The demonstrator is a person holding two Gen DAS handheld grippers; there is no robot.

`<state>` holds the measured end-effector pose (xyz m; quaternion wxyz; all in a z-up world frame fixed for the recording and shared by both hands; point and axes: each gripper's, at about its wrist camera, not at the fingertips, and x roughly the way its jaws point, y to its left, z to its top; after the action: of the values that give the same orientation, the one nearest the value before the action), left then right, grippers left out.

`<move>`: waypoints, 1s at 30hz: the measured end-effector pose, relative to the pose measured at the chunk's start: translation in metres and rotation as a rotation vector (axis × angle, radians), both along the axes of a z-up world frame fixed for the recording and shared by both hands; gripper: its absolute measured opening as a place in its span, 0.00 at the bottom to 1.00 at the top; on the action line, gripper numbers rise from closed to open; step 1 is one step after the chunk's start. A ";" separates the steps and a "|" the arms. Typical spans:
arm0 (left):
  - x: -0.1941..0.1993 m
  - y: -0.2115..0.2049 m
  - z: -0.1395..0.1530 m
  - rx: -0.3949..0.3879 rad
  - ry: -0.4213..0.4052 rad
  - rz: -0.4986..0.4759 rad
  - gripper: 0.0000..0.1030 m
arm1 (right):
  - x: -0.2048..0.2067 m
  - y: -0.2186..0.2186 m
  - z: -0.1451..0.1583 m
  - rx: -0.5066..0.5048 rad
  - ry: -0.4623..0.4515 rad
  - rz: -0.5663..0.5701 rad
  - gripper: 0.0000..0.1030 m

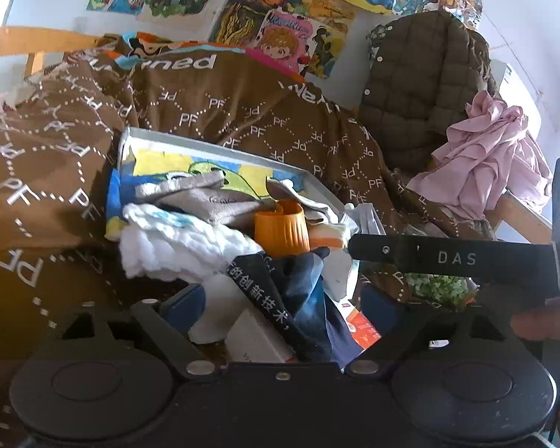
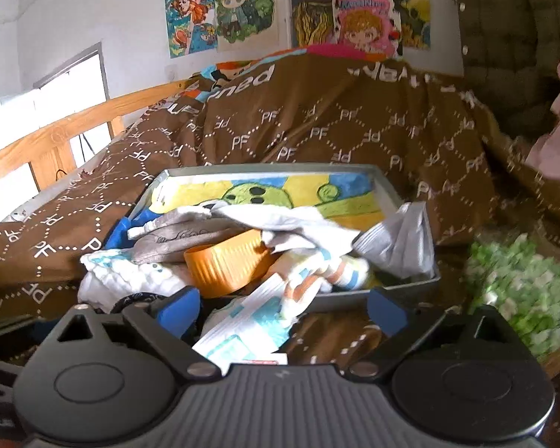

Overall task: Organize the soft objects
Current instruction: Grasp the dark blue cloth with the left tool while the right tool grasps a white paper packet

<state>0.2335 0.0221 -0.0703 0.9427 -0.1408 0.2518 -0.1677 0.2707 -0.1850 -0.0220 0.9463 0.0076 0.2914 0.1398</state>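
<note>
Showing a grey tray (image 2: 388, 183) of mixed soft items resting on a bed draped in a brown patterned blanket (image 2: 317, 127). The left gripper (image 1: 280, 298) has its blue-padded fingers (image 1: 183, 304) spread wide either side of a dark printed cloth (image 1: 298, 298) at the tray's near edge; the pads do not appear to press it. The right gripper (image 2: 283, 310) is likewise wide, with a white packet (image 2: 242, 321) between its fingers, ungripped.

Heaped in the tray are grey cloths (image 2: 190, 239), a white quilted cloth (image 1: 175, 239) overhanging the left rim, and a rigid orange cup (image 2: 227, 261).

Risks: closing on the tangled heap may drag neighbouring cloths out, or roll the cup off the tray; the overhanging cloth could slide onto the blanket.

The orange cup lies on its side, its long axis running roughly across the right wrist view, mouth towards the left. The dark cloth's long axis runs from the tray towards the left camera.
</note>
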 end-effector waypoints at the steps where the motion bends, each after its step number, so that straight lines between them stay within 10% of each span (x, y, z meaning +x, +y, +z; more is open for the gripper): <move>1: 0.002 0.000 -0.001 -0.006 0.005 -0.001 0.80 | 0.002 0.000 -0.002 0.014 0.014 0.004 0.92; 10: 0.009 -0.004 -0.008 -0.005 0.045 0.003 0.49 | 0.008 0.009 -0.012 0.044 0.071 0.037 0.79; 30: -0.002 -0.014 0.000 0.074 0.092 0.064 0.28 | 0.011 0.009 -0.019 0.070 0.107 0.029 0.62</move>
<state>0.2315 0.0086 -0.0703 0.9395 -0.1215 0.2963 -0.1213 0.2817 -0.1756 -0.0415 0.9263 0.0439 0.3366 0.1632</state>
